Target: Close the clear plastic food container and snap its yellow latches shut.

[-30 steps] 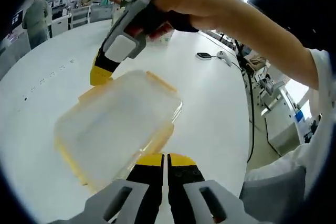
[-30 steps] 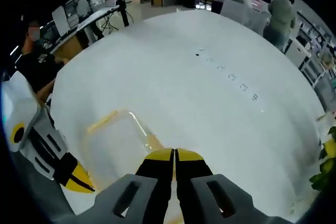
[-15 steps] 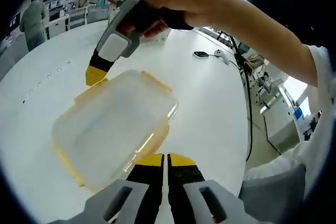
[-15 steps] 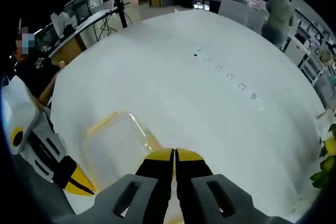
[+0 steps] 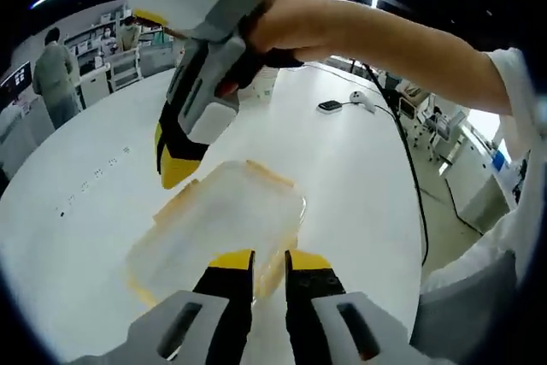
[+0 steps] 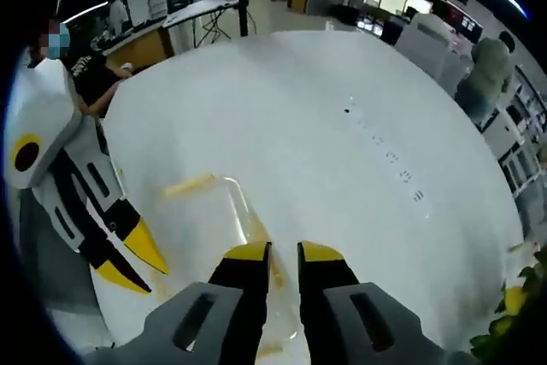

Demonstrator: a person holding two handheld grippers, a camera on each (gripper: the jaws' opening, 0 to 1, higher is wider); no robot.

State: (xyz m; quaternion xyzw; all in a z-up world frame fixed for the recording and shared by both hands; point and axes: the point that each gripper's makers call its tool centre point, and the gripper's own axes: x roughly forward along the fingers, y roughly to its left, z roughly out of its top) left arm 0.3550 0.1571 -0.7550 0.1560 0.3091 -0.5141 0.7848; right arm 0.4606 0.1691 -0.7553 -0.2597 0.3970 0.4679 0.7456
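While the clear plastic food container point(image 5: 224, 232) lies flat on the white counter point(image 5: 342, 185) with its lid on, the left gripper point(image 5: 271, 264) hangs just above its near edge, its yellow-tipped jaws a narrow gap apart and holding nothing. In the left gripper view the container sits between that gripper and the right gripper point(image 5: 173, 168), which comes down from above in a person's hand point(image 5: 282, 27) and points its yellow tips at the far corner of the lid; whether those tips touch the plastic cannot be told. A yellow latch point(image 5: 271, 176) shows along the far edge of the lid, and another yellow strip runs along the side nearest the left jaws. In the right gripper view the container point(image 6: 205, 237) lies just ahead of the right gripper point(image 6: 284, 254), whose jaws also stand slightly apart around nothing, and a yellow latch point(image 6: 189, 185) shows at its far end. The left gripper point(image 6: 132, 254) enters that view from the left, its yellow tips beside the container's left side. Farther across the counter a small dark device point(image 5: 331, 106) with a cable lies well apart from the container, and a row of small dark marks point(image 6: 386, 156) crosses the white surface. Beyond the counter a person point(image 5: 53, 70) stands among desks and shelving.
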